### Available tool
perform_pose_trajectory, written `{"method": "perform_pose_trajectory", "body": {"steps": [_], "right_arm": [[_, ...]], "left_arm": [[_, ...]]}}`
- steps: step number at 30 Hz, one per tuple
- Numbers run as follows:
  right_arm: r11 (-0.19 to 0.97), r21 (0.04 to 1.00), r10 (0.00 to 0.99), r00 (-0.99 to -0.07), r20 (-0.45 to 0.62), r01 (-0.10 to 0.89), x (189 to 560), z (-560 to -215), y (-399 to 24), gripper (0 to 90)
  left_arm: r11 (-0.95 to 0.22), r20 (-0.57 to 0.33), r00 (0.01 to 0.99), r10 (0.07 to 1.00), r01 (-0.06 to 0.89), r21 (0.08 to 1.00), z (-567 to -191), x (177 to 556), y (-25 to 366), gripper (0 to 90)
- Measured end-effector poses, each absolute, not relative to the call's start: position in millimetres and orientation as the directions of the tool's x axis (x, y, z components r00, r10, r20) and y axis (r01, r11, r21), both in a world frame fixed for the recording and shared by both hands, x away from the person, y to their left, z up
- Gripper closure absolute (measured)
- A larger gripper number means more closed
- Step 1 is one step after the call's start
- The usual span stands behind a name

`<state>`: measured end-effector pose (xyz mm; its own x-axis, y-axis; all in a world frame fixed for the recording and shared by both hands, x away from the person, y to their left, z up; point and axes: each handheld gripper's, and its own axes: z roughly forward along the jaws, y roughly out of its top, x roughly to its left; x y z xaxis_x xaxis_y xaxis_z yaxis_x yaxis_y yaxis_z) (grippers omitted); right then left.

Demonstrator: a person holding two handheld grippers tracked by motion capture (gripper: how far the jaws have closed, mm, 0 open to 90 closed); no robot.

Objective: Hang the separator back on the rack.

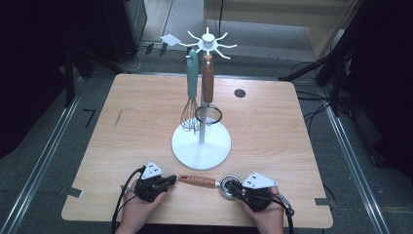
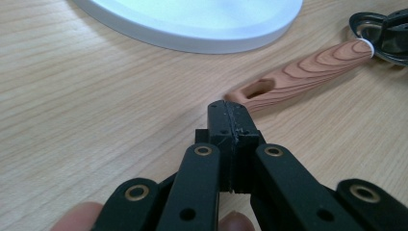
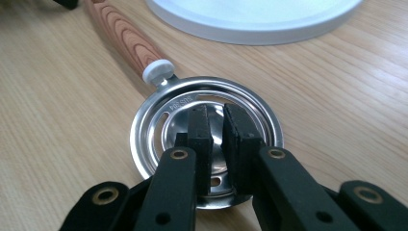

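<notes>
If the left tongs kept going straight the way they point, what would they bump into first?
Most likely the near end of the wooden handle lying on the table, just ahead of the shut left tongs; the gap is hard to judge.

text: "SUS 304" | on: steel rim of wood-handled utensil (image 3: 179, 102)

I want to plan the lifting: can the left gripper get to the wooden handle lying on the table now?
Probably yes. The left gripper sits shut just short of the wooden handle, with bare table between them. Its jaws would need to open first.
</notes>
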<state>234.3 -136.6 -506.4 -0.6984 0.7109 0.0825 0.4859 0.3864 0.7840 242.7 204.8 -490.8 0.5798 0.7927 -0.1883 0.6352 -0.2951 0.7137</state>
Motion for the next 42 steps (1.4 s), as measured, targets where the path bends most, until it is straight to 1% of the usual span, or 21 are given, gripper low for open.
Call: {"method": "perform_pose_trajectory", "body": {"steps": [4, 7, 11, 15, 17, 19, 24, 26, 30, 31, 35, 38, 40, 42], "right_arm": [[0.378, 0.784, 0.721, -0.688, 0.084, 0.492, 237, -507, -143, 83.0], [0.368, 0.790, 0.724, -0.684, 0.087, 0.491, 238, -506, -146, 80.3], [0.353, 0.803, 0.712, -0.694, 0.102, 0.480, 240, -503, -147, 72.2], [0.350, 0.816, 0.684, -0.721, 0.112, 0.459, 242, -497, -150, 66.9], [0.367, 0.820, 0.673, -0.734, 0.092, 0.439, 244, -492, -150, 64.4], [0.369, 0.822, 0.663, -0.743, 0.094, 0.434, 246, -486, -150, 57.5], [0.422, 0.798, 0.637, -0.767, 0.077, 0.431, 251, -475, -147, 50.8], [0.456, 0.788, 0.595, -0.800, 0.076, 0.414, 253, -471, -145, 50.2], [0.561, 0.742, 0.493, -0.868, 0.055, 0.365, 258, -464, -136, 44.2], [0.590, 0.728, 0.467, -0.883, 0.046, 0.349, 260, -462, -133, 43.6], [0.651, 0.695, 0.413, -0.910, 0.014, 0.306, 264, -455, -124, 43.6], [0.674, 0.684, 0.382, -0.924, 0.000, 0.279, 270, -452, -118, 45.5], [0.700, 0.668, 0.352, -0.936, -0.013, 0.254, 273, -449, -113, 49.5], [0.721, 0.654, 0.323, -0.946, -0.025, 0.229, 275, -446, -109, 49.6]], "left_arm": [[-0.271, -0.196, 0.565, 0.801, 0.636, 0.722, -488, 244, 214, 90.0], [-0.251, -0.196, 0.549, 0.813, 0.633, 0.732, -486, 245, 225, 90.0], [-0.214, -0.197, 0.517, 0.833, 0.630, 0.747, -484, 247, 244, 88.5], [-0.160, -0.202, 0.460, 0.865, 0.633, 0.757, -483, 250, 267, 81.7], [-0.138, -0.201, 0.435, 0.878, 0.631, 0.763, -482, 251, 279, 80.0], [-0.116, -0.205, 0.415, 0.886, 0.627, 0.770, -481, 252, 289, 78.2], [-0.059, -0.207, 0.346, 0.915, 0.623, 0.780, -480, 256, 321, 74.9], [-0.038, -0.210, 0.323, 0.923, 0.619, 0.784, -480, 257, 331, 74.3], [-0.022, -0.197, 0.289, 0.937, 0.611, 0.791, -481, 258, 342, 74.4], [-0.021, -0.196, 0.287, 0.938, 0.609, 0.793, -481, 258, 343, 74.4], [-0.034, -0.174, 0.288, 0.942, 0.596, 0.802, -482, 259, 342, 73.1], [-0.029, -0.168, 0.270, 0.948, 0.602, 0.798, -483, 259, 342, 68.4], [-0.023, -0.167, 0.258, 0.952, 0.603, 0.798, -482, 258, 344, 63.7], [-0.009, -0.173, 0.245, 0.954, 0.601, 0.799, -481, 258, 346, 60.7]]}}
